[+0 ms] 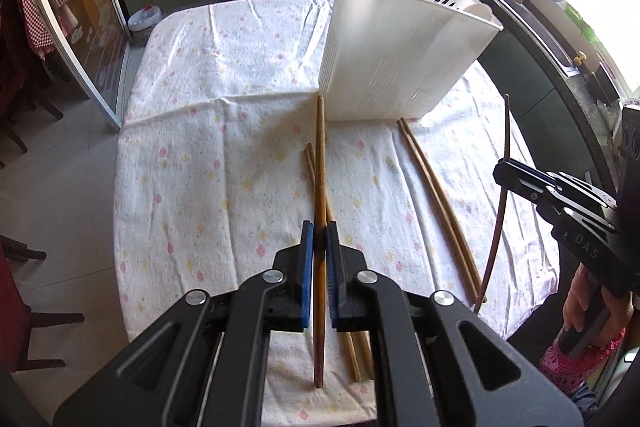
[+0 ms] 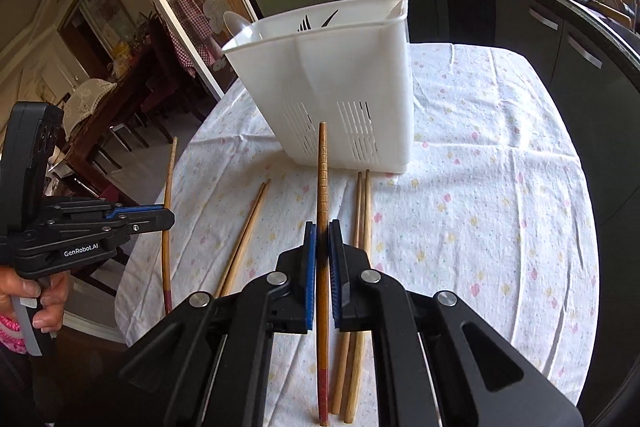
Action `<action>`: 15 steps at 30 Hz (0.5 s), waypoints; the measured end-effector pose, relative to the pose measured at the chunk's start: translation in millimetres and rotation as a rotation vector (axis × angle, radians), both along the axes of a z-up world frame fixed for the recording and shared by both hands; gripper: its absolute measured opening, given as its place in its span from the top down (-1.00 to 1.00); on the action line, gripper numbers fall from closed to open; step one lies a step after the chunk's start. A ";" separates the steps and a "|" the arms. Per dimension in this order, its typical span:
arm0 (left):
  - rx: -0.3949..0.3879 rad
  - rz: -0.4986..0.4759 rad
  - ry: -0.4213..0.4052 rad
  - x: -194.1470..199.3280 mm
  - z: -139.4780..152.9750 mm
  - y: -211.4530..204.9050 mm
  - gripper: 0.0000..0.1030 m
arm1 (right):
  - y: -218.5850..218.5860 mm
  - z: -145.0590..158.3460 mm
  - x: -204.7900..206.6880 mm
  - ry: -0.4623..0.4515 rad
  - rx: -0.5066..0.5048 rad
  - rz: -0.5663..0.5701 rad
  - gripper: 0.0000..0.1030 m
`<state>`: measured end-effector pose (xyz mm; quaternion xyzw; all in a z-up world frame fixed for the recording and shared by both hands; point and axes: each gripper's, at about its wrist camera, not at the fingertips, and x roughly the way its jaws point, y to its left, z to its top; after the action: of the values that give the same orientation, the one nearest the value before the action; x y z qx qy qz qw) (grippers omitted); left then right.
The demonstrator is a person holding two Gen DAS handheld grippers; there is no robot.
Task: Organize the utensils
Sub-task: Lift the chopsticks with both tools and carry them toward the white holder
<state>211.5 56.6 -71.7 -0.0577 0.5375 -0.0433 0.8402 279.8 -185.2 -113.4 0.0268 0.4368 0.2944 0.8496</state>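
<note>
- Blue pads of the left gripper (image 1: 319, 247) are pinched tight on a dark chopstick (image 1: 320, 187), gripped near its middle, tip aimed at the white utensil holder (image 1: 400, 59)
- Same story in the right wrist view: right gripper (image 2: 322, 247) clamped narrow on its own red-ended chopstick (image 2: 322, 187), tip pointing at the holder's slotted wall
- Both sticks look lifted clear of the flowered tablecloth (image 1: 200, 107), with long lengths hanging out either side of the pads, so a thin round stick could swivel in the grip and swing off line
- Holder stands upright towards the far side of the table, dark utensils and a pale spoon already poking out, and a wrong-angled tip could catch its rim or jab its side and shove the light plastic across the cloth
- Two grippers heading for one opening is my worry: they sit near each other already, and the sticks could cross or knock
- Two pairs of lighter chopsticks (image 2: 362, 227) still lie on the cloth between the grippers and the holder, so a low pass could drag or roll them
- Cloth is rumpled, so anything dropped may roll oddly or slide towards the table edge
- Dropping a stick from too high risks a bounce back out of the holder
</note>
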 end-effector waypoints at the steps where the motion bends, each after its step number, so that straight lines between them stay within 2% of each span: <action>1: 0.003 -0.005 -0.015 -0.6 5.1 -2.5 0.88 | -6.3 3.6 -3.0 -0.005 0.011 -0.001 0.86; 15: 0.003 -0.072 -0.128 -16.2 57.5 -25.7 0.88 | -1.6 36.8 -35.5 -0.112 0.074 0.002 0.86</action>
<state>195.4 30.8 -14.2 -0.0344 0.4845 -0.0762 0.8708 244.3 -186.8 -76.6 0.0414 0.3774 0.3121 0.8709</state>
